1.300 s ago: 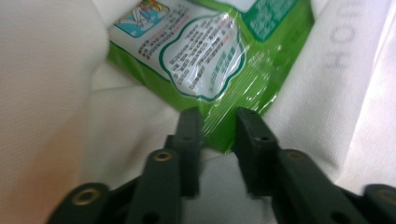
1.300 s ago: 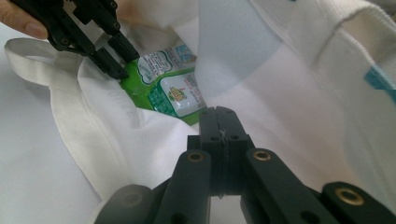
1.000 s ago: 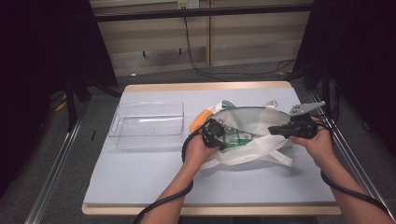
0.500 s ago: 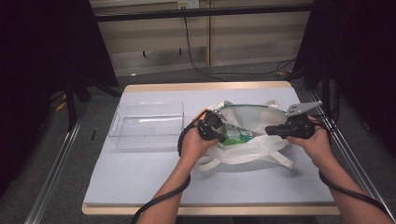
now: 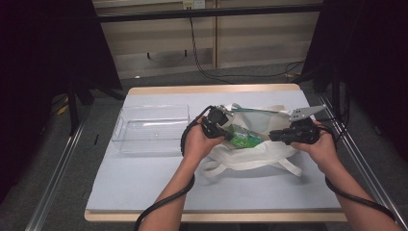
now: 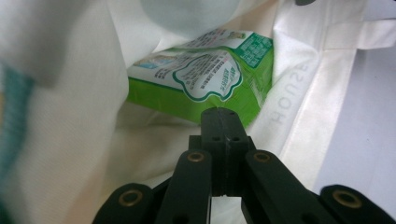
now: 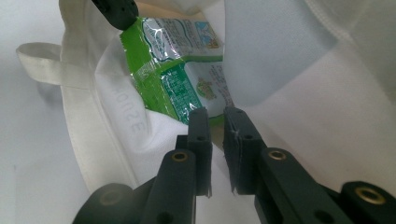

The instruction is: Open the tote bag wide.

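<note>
left tongs [image 5: 226, 133]: we read the jaws clenched on a corner of the green packet [image 5: 244, 138]; in the left gripper view the pads [image 6: 223, 122] meet on its lower edge.
packet: in the mouth of the white bag [image 5: 250, 154], just ahead of the left tips, partly out, between the two tongs.
long axis: runs roughly from the left tongs toward the right ones.
right tongs [image 5: 272, 136]: a narrow gap between the jaws, just been opening, nothing between them; packet edge just past the tips [image 7: 218, 114].
nearer hand: left, already on it.
tray [image 5: 150, 129]: left of the left tongs, likely drop spot.
</note>
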Tool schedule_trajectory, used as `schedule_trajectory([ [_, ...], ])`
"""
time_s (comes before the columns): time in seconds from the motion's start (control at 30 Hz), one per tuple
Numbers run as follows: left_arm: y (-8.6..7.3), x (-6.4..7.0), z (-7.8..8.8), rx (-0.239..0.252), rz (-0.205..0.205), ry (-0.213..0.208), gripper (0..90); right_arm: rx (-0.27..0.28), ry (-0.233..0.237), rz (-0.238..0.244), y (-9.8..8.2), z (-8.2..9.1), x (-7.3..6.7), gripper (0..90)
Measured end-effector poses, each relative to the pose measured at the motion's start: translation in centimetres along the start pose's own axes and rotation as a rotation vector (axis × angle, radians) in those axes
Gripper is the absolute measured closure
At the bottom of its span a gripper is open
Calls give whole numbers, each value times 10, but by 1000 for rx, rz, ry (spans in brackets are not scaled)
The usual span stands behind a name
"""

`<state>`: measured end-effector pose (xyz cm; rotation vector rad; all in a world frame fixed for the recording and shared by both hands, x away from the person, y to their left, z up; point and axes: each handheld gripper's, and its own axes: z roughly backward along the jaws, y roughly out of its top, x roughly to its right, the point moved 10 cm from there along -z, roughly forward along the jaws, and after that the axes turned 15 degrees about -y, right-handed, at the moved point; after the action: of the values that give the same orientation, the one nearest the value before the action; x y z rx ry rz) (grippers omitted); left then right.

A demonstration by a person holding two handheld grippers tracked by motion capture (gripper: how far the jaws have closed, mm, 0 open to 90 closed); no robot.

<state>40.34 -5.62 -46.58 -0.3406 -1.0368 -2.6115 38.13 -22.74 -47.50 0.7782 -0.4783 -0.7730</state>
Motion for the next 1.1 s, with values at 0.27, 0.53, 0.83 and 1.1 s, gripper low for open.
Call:
schedule_trajectory([
  [0.27, 11, 2, 12, 21, -5, 11, 900, -16, 6, 12, -2, -3, -3, 776],
  [0.53, 17, 3, 19, 34, -8, 15, 900, -15, 18, 29, -1, -3, -10, 697],
  [0.83, 22, 2, 21, 54, -7, 21, 900, -7, 38, 51, 8, -5, -24, 558],
  [1.1, 24, 1, 21, 62, -1, 26, 900, -20, 52, 68, 8, -14, -33, 466],
])
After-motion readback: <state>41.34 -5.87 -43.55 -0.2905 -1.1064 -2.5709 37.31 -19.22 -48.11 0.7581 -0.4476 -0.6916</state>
